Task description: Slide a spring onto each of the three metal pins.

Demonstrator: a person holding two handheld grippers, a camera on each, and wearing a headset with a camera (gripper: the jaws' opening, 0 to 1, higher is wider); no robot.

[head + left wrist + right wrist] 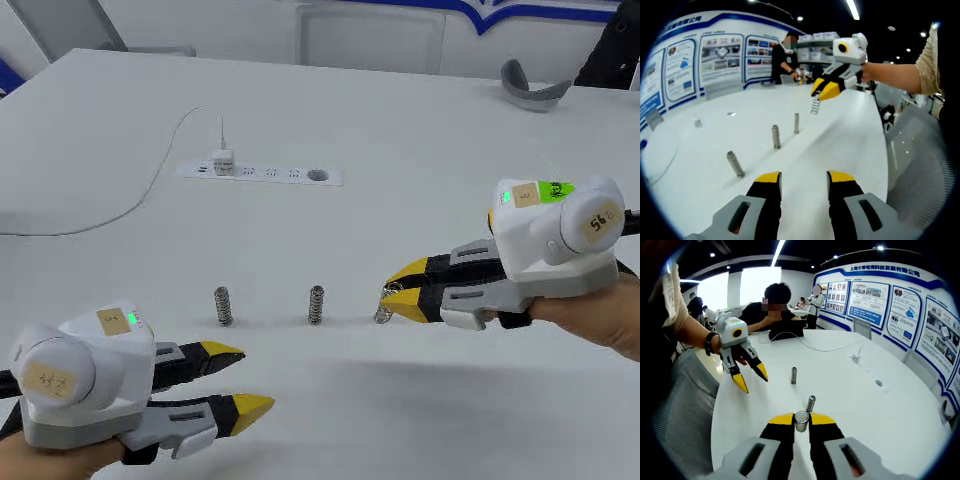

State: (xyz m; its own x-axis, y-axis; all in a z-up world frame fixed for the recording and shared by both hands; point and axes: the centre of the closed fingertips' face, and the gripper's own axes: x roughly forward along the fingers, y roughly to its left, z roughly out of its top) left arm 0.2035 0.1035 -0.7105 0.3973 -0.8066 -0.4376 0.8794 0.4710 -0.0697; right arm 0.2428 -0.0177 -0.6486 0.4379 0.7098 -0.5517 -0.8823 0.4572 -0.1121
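Three metal pins stand in a row on the white table (330,420). The left pin (223,306) (735,164) and the middle pin (316,304) (776,136) each carry a spring. The third pin (796,123) is bare. My right gripper (392,290) (800,420) is shut on a spring (384,304) (815,105) (801,421), held a little above and beside the bare pin. My left gripper (245,378) (804,177) is open with nothing in it, near the front edge, short of the left pin. It also hangs open at the left (750,377).
A white power strip (262,173) with a plugged charger (222,160) and a thin cable lies further back. A grey curved band (535,90) rests at the far right. A mesh chair (920,150) stands by the table edge. People sit at a table behind.
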